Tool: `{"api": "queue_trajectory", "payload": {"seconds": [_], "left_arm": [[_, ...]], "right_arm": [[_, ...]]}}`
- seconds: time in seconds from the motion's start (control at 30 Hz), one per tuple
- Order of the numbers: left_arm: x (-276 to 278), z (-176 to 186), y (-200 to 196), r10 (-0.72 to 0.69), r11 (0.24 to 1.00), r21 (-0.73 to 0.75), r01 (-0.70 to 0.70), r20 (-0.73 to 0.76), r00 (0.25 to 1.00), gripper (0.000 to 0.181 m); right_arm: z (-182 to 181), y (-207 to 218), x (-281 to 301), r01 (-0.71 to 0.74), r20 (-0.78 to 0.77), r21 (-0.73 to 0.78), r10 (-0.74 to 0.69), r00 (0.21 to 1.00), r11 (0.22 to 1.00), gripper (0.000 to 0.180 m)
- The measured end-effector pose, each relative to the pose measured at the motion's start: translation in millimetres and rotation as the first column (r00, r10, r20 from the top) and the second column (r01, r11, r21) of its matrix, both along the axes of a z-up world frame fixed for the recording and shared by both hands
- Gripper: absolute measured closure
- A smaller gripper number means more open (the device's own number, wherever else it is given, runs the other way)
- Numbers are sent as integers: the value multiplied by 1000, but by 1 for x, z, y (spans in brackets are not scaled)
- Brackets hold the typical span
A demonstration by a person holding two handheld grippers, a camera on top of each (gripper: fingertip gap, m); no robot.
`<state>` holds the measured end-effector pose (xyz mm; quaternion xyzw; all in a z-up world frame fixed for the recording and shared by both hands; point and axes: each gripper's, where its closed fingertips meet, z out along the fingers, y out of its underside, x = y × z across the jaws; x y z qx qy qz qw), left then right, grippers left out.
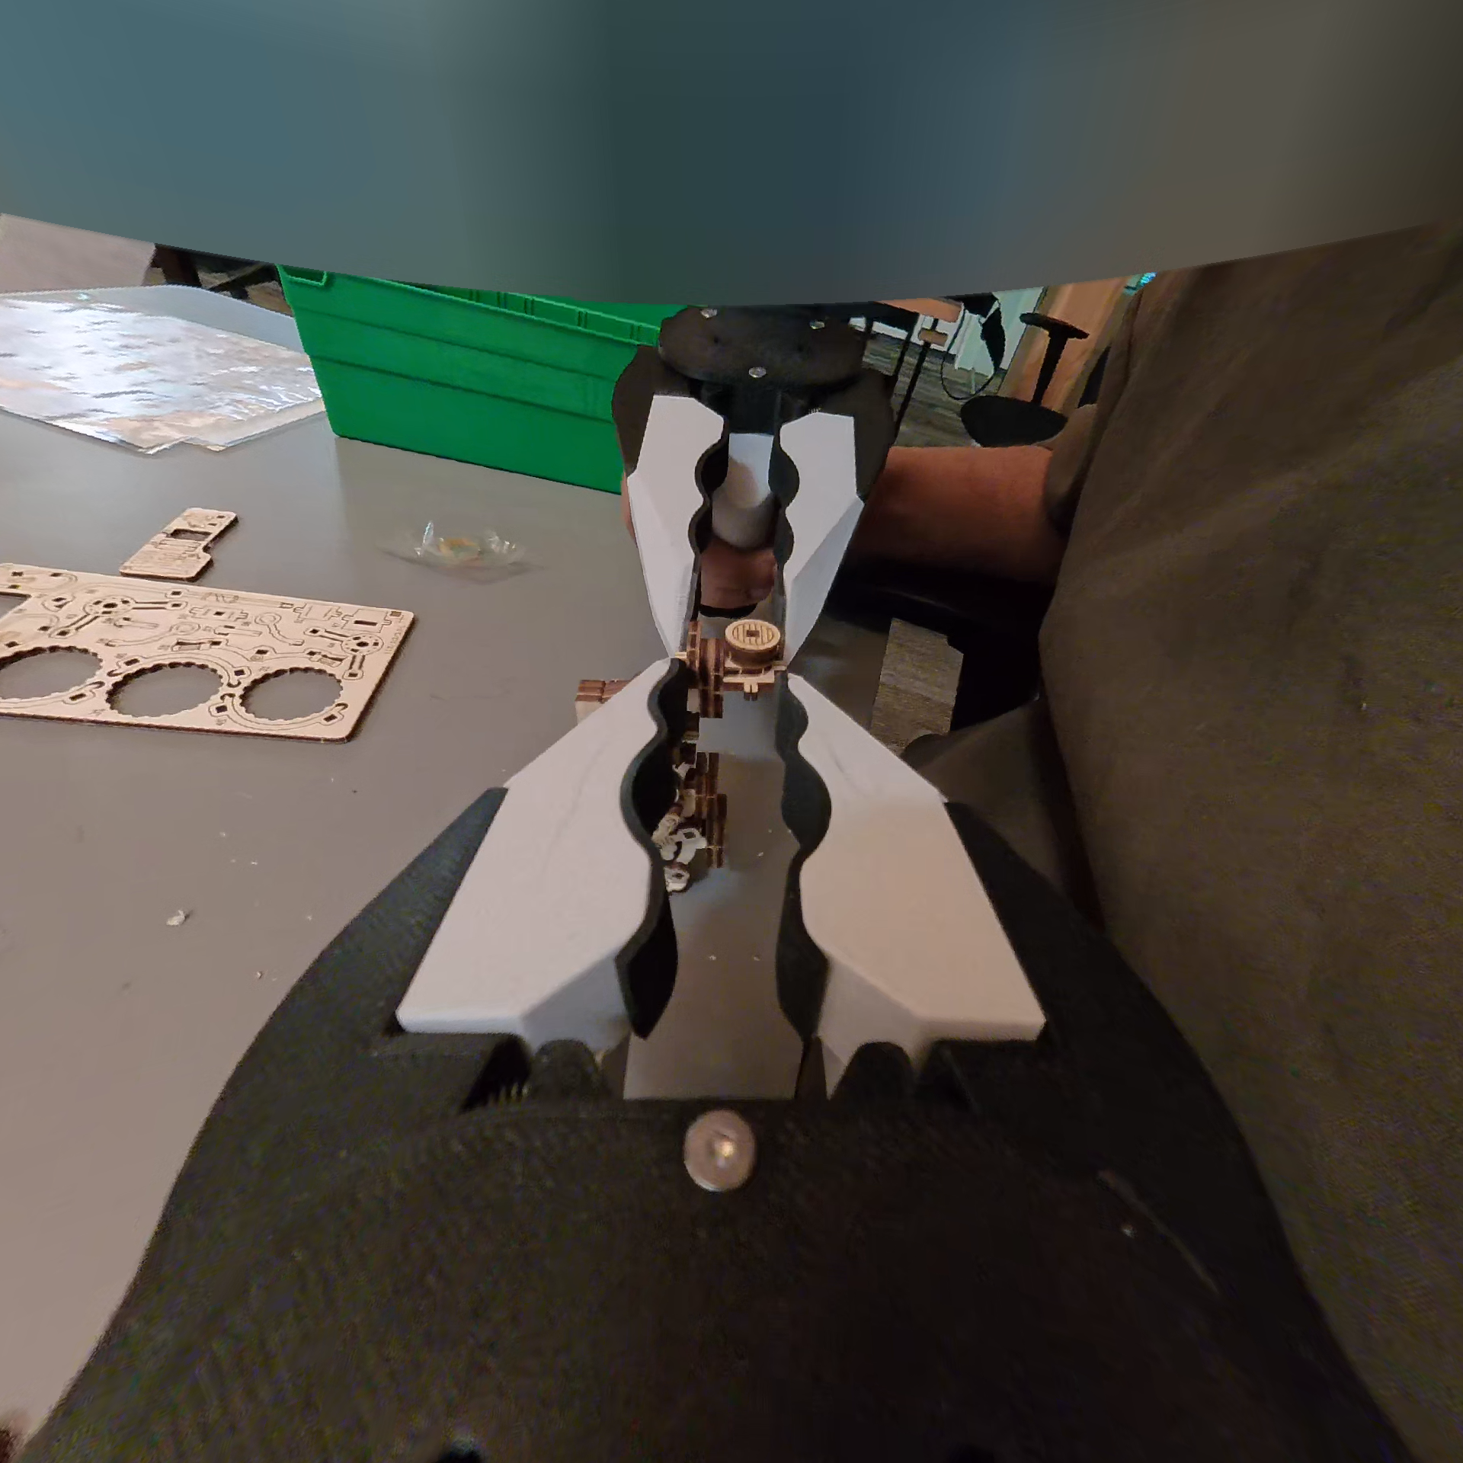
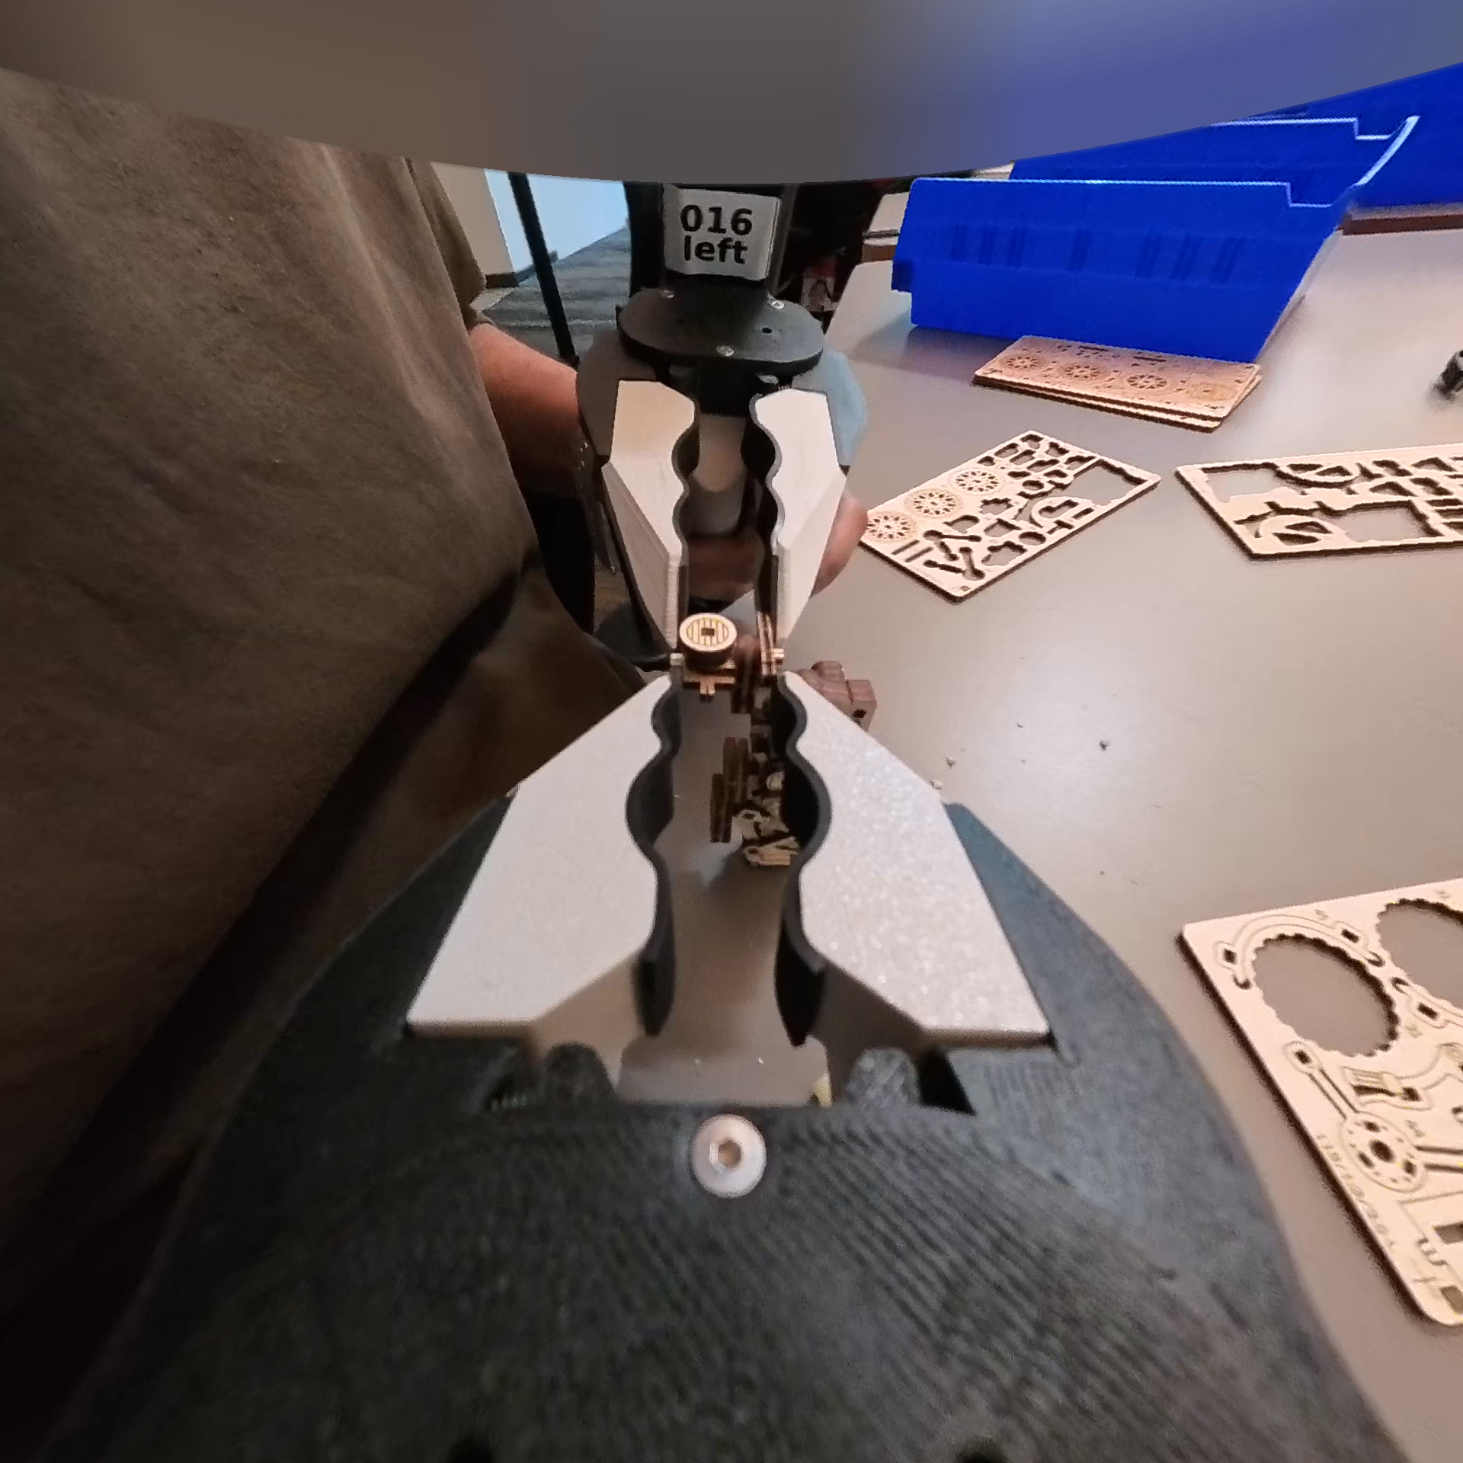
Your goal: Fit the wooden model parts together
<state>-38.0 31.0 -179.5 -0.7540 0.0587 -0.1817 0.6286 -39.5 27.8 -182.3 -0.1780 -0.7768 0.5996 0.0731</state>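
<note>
A small wooden model assembly (image 1: 724, 673) with a round wooden cap (image 1: 752, 638) on top hangs between the two grippers, which meet tip to tip over the grey table's near edge (image 1: 237, 871). My left gripper (image 1: 732, 687) is shut on its near side. My right gripper (image 1: 735, 627) comes from the far side and is shut on the same assembly. In the right wrist view the assembly (image 2: 716, 673) with its cap (image 2: 707, 633) sits between my right gripper (image 2: 724, 697) and the left gripper (image 2: 724, 625). More of the model (image 2: 752, 799) shows below, between the fingers.
A green bin (image 1: 475, 372), a cut-out wooden sheet (image 1: 198, 665), a small wooden plate (image 1: 178, 546) and a small plastic bag (image 1: 451, 546) are on the table. A blue bin (image 2: 1108, 237) and more wooden sheets (image 2: 1005, 507) (image 2: 1346, 1069) lie there too. A person's torso (image 1: 1267, 792) is close by. Both grippers' tips are close together, under 4 cm apart.
</note>
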Motion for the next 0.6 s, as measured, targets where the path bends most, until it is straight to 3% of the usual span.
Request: {"api": "queue_trajectory", "payload": {"seconds": [0.6], "left_arm": [[-1, 2, 0, 11, 1000, 19, -11, -19, 1000, 161]], "right_arm": [[2, 0, -1, 10, -16, -5, -10, 1000, 1000, 160]]}}
